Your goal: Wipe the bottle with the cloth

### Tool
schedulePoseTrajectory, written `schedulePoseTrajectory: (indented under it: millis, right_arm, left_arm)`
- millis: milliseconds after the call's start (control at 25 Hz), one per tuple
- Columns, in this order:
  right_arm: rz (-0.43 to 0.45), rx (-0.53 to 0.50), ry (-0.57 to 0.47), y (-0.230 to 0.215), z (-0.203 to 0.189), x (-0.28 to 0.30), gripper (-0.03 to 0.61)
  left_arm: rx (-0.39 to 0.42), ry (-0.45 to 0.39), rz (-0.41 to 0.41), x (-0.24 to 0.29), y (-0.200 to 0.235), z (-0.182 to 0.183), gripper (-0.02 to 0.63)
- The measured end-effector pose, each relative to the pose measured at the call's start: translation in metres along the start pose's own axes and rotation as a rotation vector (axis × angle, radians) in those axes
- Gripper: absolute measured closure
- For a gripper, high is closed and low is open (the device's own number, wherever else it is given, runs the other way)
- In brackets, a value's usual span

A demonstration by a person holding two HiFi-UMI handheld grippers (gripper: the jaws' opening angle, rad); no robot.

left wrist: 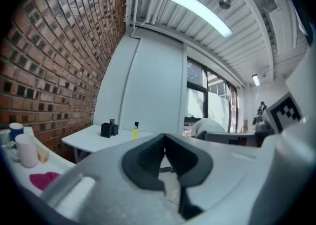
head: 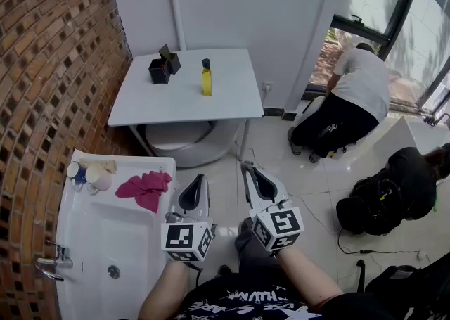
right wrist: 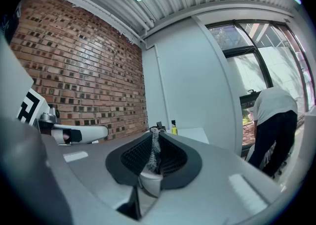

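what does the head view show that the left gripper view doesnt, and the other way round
Only the head view: the sink tap and the black bag on the floor. Only the left gripper view: the ceiling light. Both: the white table with the yellow bottle and black box on it, plus the pink cloth and cup by the brick wall.

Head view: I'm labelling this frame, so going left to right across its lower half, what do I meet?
Cups → pink cloth → left tongs → right tongs → black bag.
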State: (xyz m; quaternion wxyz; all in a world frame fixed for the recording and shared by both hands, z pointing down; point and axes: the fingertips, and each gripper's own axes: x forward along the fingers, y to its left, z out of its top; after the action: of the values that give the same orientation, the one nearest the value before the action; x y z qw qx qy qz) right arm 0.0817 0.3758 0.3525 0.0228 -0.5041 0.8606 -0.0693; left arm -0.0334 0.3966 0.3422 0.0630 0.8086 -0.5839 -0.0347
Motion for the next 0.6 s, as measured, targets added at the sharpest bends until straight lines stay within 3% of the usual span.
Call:
schedulePoseTrajectory:
  millis: [320, 600]
  right_arm:
    - [0.033, 0.025, -0.037, -0.056, 0.005, 0.096, 0.538]
    - [0.124, 0.054, 0.010, -0.116, 0.015, 0.216, 0.538]
  left_arm:
    - [0.025, -0.011, 0.068, 0.094, 0.043, -0.001, 0.609]
    - [0.024, -0.023, 0.155, 0.205, 0.088, 0.005, 0.609]
